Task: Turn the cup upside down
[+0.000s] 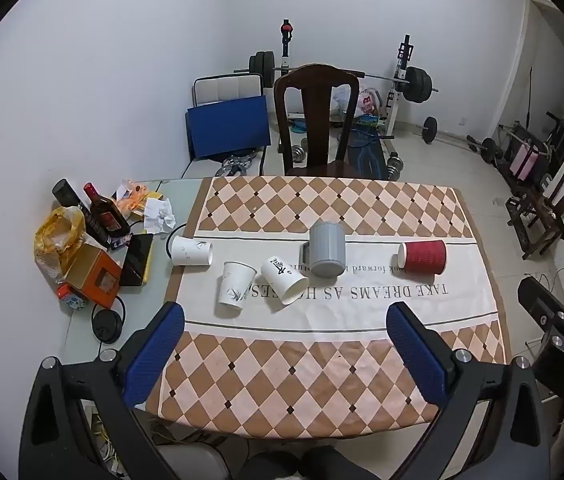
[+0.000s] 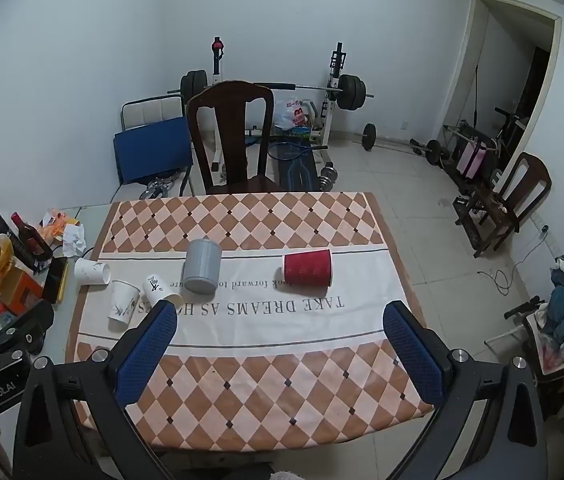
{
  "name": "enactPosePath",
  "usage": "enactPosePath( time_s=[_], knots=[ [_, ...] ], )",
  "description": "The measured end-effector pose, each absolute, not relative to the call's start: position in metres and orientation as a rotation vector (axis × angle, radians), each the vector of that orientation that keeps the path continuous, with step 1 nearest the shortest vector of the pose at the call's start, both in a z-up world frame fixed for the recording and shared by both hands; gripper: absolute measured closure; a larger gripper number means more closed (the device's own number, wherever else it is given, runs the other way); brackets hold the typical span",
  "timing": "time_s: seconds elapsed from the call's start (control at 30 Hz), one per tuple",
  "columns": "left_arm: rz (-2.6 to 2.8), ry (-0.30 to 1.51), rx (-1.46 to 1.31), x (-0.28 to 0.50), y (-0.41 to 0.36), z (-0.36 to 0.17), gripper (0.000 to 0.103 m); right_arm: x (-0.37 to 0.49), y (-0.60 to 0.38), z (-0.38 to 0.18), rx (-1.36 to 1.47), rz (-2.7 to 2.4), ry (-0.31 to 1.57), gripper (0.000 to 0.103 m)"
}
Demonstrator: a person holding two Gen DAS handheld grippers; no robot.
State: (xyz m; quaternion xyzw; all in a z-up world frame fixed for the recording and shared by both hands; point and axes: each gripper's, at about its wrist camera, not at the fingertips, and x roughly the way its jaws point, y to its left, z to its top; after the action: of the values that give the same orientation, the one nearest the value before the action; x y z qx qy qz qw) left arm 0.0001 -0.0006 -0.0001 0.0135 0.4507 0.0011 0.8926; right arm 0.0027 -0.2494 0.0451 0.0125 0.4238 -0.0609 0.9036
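Several cups sit on the white band of the checked tablecloth (image 1: pixel 322 368). A red paper cup (image 1: pixel 422 256) (image 2: pixel 308 267) lies on its side at the right. A grey mug (image 1: pixel 326 249) (image 2: pixel 202 266) stands upside down in the middle. One white paper cup (image 1: pixel 284 279) (image 2: pixel 159 289) lies tilted on its side, another (image 1: pixel 235 288) (image 2: pixel 123 301) stands upside down, a third (image 1: pixel 191 251) (image 2: pixel 91 271) lies on its side at the cloth's left edge. My left gripper (image 1: pixel 285 322) and right gripper (image 2: pixel 279 318) are open and empty, above the table's near edge.
Bottles (image 1: pixel 102 216), a yellow bag (image 1: pixel 57 236), an orange box (image 1: pixel 93 276), a phone (image 1: pixel 137 254) and crumpled paper (image 1: pixel 159 214) crowd the table's left side. A wooden chair (image 1: pixel 316 120) stands behind the table. Weights and a bench lie beyond.
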Motion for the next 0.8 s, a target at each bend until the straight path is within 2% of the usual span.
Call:
enactPosePath(
  time_s=[0.8],
  knots=[
    [-0.004, 0.93, 0.013, 0.001, -0.0005, -0.0001, 0.0, 0.0022, -0.2493, 0.0458, 0.018, -0.128, 0.871, 0.0]
  ],
)
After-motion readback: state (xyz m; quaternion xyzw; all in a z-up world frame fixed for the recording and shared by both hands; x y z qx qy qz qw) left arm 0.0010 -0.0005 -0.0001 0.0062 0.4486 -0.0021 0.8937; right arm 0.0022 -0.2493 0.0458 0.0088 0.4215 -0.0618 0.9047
